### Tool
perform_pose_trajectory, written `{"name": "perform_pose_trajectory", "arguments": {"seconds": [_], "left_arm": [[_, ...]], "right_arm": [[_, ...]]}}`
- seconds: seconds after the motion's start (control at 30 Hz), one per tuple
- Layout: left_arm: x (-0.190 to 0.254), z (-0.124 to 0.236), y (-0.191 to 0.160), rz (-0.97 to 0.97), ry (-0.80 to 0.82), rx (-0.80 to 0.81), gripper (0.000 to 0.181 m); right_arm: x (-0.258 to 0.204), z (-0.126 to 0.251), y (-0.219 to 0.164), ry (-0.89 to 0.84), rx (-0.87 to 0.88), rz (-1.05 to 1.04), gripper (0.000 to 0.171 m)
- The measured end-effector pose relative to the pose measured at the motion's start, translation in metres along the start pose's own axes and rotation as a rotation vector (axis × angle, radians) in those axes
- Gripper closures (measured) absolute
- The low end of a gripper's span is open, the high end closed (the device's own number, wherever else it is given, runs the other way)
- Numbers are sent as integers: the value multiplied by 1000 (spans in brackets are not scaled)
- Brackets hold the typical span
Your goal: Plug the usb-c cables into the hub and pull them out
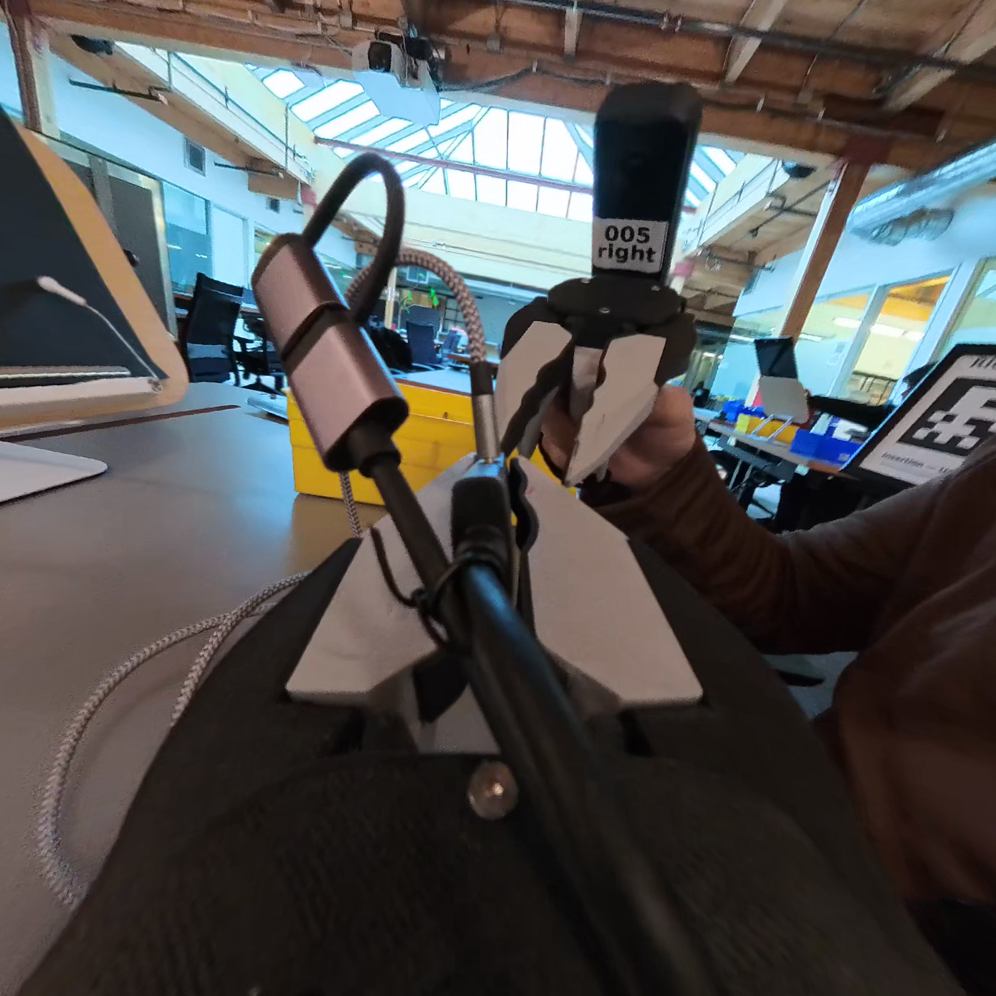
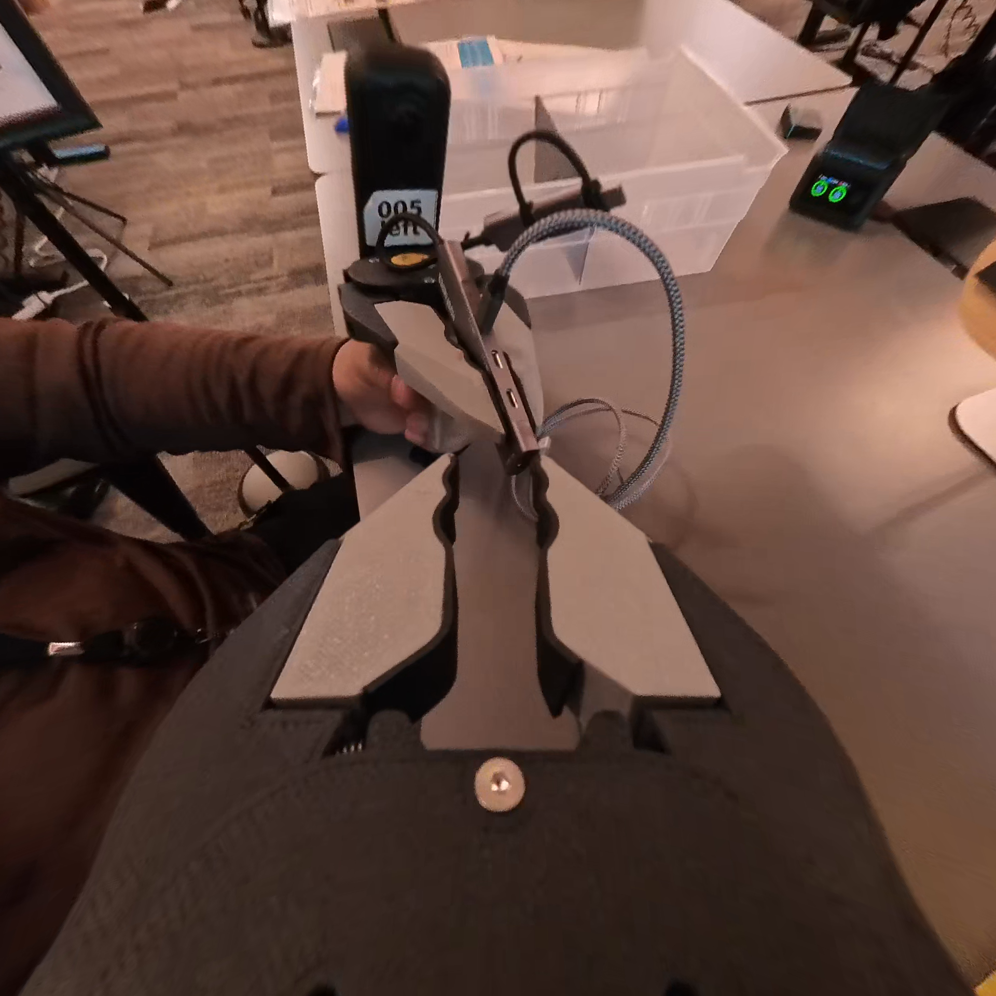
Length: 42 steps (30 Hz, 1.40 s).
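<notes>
My left gripper [image 1: 493, 474] is shut on the slim grey hub [image 1: 485, 485], held edge-on above the table. In the right wrist view, the left gripper [image 2: 498, 436] holds the hub [image 2: 501, 377] tilted, with two empty ports facing me. A braided grey USB-C cable [image 1: 458, 302] is plugged into the hub; its silver plug [image 1: 483, 426] stands upright. The cable [image 2: 668, 334] loops right and down to the table. My right gripper [image 2: 496, 466] is open and empty, its tips just at the hub's near end. It also shows in the left wrist view [image 1: 539, 452].
A grey connector block [image 1: 329, 355] on a black cable loop hangs left of the hub. A yellow box [image 1: 420, 431] and a screen on a stand [image 1: 64, 302] sit on the table. A clear plastic bin [image 2: 620, 161] and a black device with green lights [image 2: 841, 183] stand behind. The grippers are tip to tip, or close to it.
</notes>
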<state>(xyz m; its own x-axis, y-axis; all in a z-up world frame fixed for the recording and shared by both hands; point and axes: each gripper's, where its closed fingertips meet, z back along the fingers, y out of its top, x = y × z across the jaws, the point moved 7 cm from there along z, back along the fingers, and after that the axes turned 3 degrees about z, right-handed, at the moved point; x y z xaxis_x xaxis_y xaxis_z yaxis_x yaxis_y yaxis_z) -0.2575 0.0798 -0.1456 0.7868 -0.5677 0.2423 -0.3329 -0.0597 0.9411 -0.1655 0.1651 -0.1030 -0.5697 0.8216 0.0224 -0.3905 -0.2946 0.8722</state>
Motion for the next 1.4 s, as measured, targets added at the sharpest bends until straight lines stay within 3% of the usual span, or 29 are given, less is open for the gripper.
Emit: {"name": "perform_pose_trajectory", "arguments": {"seconds": [0.17,0.3,0.4,0.53,0.93,1.1,1.27,1.4], "left_arm": [[7,-5,-5,15,-64,-36,174],[13,-8,-6,-48,-66,-61,173],[15,-2,3,-36,-83,25,174],[10,-2,3,32,-85,42,174],[4,8,8,-14,-32,45,168],[6,1,0,-62,-1,-25,173],[5,0,-1,-63,-2,-43,172],[8,-2,-3,-60,-22,-48,173]], "right_arm": [[2,4,3,55,85,-40,142],[-5,-7,-6,134,1,-25,143],[-5,-8,-7,93,-14,38,165],[-4,-8,-7,48,-25,74,165],[9,17,-14,109,-3,-15,166],[15,13,-26,43,-107,14,165],[16,23,-11,103,64,-47,149],[12,15,-2,144,166,-69,155]]}}
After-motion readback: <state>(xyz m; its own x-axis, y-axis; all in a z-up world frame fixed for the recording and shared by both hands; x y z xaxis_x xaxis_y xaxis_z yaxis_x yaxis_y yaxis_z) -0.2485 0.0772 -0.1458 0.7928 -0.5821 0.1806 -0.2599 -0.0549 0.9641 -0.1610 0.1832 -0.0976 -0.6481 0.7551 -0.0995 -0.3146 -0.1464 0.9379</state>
